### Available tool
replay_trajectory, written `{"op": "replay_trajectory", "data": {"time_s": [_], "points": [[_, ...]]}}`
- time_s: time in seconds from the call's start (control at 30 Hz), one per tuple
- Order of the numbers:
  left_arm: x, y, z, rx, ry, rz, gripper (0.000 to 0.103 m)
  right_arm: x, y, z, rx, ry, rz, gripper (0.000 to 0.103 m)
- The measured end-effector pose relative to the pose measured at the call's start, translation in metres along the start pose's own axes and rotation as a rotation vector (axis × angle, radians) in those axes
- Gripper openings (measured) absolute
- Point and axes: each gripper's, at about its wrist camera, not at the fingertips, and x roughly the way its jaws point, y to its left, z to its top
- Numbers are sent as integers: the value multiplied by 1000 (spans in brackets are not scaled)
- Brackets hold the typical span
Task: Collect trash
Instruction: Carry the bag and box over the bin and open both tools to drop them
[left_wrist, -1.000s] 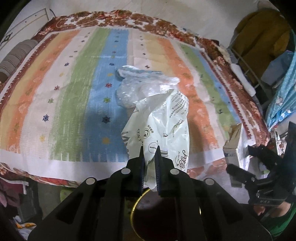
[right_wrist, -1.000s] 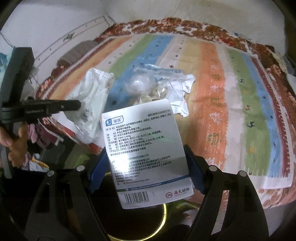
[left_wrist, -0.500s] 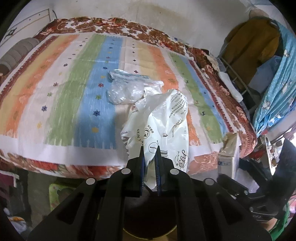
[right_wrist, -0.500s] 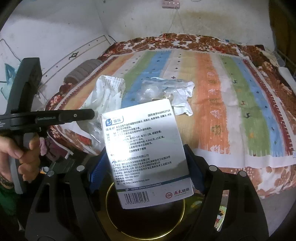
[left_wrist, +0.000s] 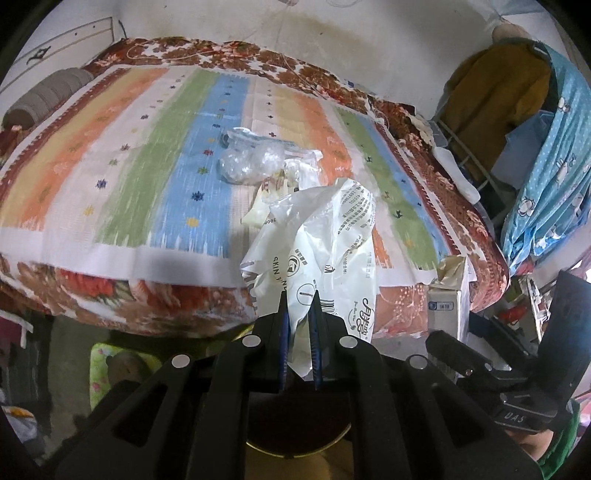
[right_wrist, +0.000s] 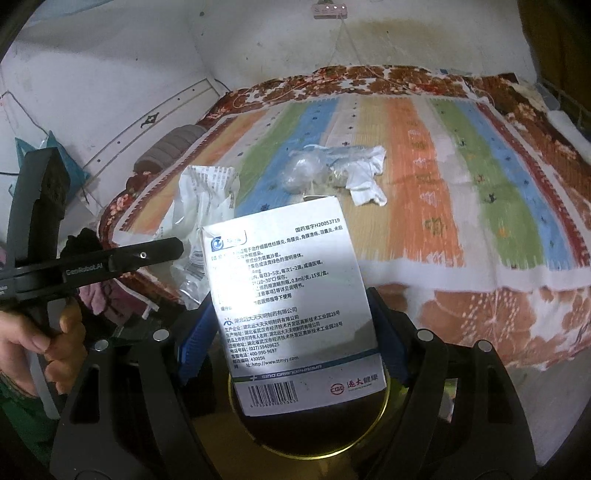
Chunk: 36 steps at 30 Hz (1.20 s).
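My left gripper (left_wrist: 299, 314) is shut on a crumpled white printed plastic wrapper (left_wrist: 325, 243), held in front of the bed edge; the wrapper also shows in the right wrist view (right_wrist: 207, 206). My right gripper (right_wrist: 291, 332) is shut on a white medicine box (right_wrist: 291, 306), also visible in the left wrist view (left_wrist: 448, 299). Both are held above a dark round bin with a gold rim (right_wrist: 380, 417), seen below the left gripper too (left_wrist: 295, 448). More trash lies mid-bed: clear plastic wrap (left_wrist: 247, 162) and white paper scraps (right_wrist: 364, 177).
The bed carries a striped blanket (left_wrist: 110, 166) with a floral border. A grey rolled pillow (left_wrist: 48, 96) lies at the far left. Clothes on a rack (left_wrist: 498, 96) and a blue dotted cloth (left_wrist: 554, 166) stand right of the bed. A green patterned item (left_wrist: 107, 365) is on the floor.
Both grippers have drawn back from the bed with their loads; the bed looks smaller and farther, and the bin rim sits below them.
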Motion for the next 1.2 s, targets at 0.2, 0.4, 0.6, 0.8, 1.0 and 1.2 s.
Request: {"op": "replay_trajectory", "data": {"time_s": [0.2,0.4,0.6,0.8,1.0,1.2], "points": [[3,-5,-27,2,24,21,9,-1,2,-24,24,7,-11,72],[20,-7,-56,-23,82,56,9,6,-4,-40,55,52,-32,72],[41,-9,-73,-19,156,120,9,24,-11,-58,104,139,-55,72],[63,7,-83,-106,249,139,10,47,-22,-71,163,225,-77,72],[70,14,-85,-147,266,156,10,64,-44,-75,269,281,-69,72],[78,13,-83,-159,267,131,36,74,-47,-78,303,298,-67,80]]}}
